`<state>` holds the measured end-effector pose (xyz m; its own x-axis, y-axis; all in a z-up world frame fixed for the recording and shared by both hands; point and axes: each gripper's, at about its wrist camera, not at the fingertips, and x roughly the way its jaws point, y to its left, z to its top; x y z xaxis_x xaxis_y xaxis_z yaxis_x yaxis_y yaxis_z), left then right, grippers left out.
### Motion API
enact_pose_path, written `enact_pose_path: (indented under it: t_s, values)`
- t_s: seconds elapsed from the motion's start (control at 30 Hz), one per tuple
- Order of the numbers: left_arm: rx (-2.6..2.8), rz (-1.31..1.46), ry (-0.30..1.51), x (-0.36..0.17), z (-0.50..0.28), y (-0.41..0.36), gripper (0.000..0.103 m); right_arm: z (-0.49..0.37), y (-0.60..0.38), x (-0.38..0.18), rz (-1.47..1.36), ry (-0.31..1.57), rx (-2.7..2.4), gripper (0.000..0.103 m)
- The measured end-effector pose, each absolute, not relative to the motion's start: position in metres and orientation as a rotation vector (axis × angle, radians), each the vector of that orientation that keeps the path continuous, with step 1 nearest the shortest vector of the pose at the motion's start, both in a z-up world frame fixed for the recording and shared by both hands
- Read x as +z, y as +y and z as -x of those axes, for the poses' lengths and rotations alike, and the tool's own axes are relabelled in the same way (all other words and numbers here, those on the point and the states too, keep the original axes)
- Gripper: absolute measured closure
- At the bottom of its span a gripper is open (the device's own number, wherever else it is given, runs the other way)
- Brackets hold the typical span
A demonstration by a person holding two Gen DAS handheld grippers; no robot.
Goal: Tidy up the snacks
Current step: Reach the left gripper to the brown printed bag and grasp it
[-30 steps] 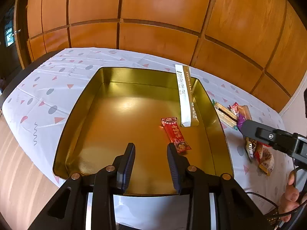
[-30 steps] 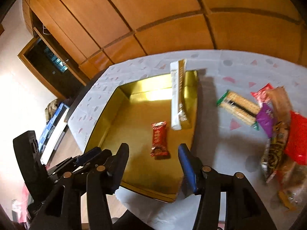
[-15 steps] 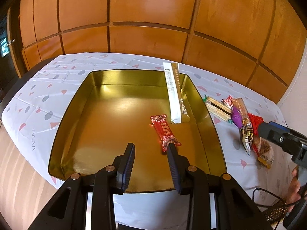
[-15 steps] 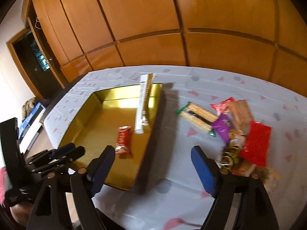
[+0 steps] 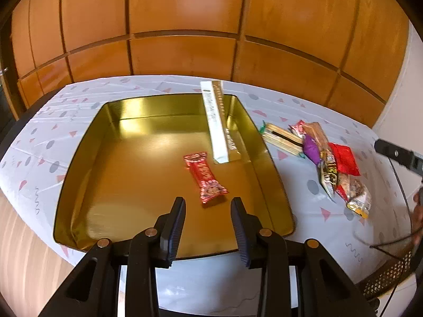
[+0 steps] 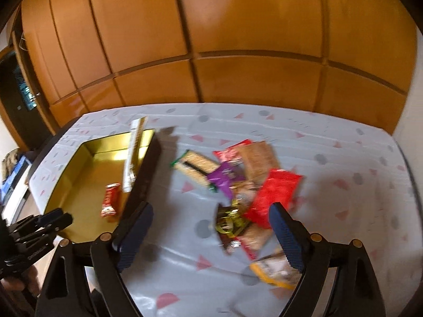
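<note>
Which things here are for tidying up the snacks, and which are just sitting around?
For the job:
- gold tin
- red candy bar in the tin
- long white and gold box leaning in the tin
- snack pile on the tablecloth

Just there:
- patterned tablecloth
- wooden wall panels

Light level: I read both views as bright, warm indoor light.
Glare: soft sheen on the wooden wall panels [image 5: 185, 13]; strong reflections on the far inner wall of the gold tin [image 5: 148, 121].
Shadows: the tin casts a dark shadow onto the tablecloth [image 6: 343, 158] on its right side in my right wrist view.
Blur: right view smeared, the snack pile [image 6: 246, 185] streaked; left view mostly sharp, slight smear at its right edge.
Distortion: heavy fisheye bowing, black corners.
</note>
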<state>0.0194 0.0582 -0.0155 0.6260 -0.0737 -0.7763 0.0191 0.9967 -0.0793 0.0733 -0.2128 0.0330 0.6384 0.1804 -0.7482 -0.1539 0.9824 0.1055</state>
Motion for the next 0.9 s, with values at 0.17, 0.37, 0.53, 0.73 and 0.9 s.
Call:
enact_pose_path:
  t_s: [0.17,0.37,0.53,0.73,0.9]
  values:
    - [-0.084,0.071,0.906,-0.016,-0.020,0.053,0.067,-0.078,-0.243,0.043,0.003,0.830,0.108,0.013]
    - [-0.124,0.061,0.918,-0.013,-0.023,0.042,0.067,-0.093,-0.291,0.056,0.040,0.790,-0.007,0.011]
    - [-0.190,0.029,0.940,-0.010,-0.029,0.021,0.067,-0.115,-0.338,0.047,0.063,0.787,-0.119,0.010]
    - [-0.311,-0.004,0.972,-0.007,-0.044,-0.018,0.068,-0.124,-0.387,0.015,-0.088,0.857,-0.188,0.010]
    - [-0.424,-0.081,0.996,-0.016,-0.063,-0.069,0.067,-0.127,-0.402,0.011,-0.217,0.860,-0.178,0.010]
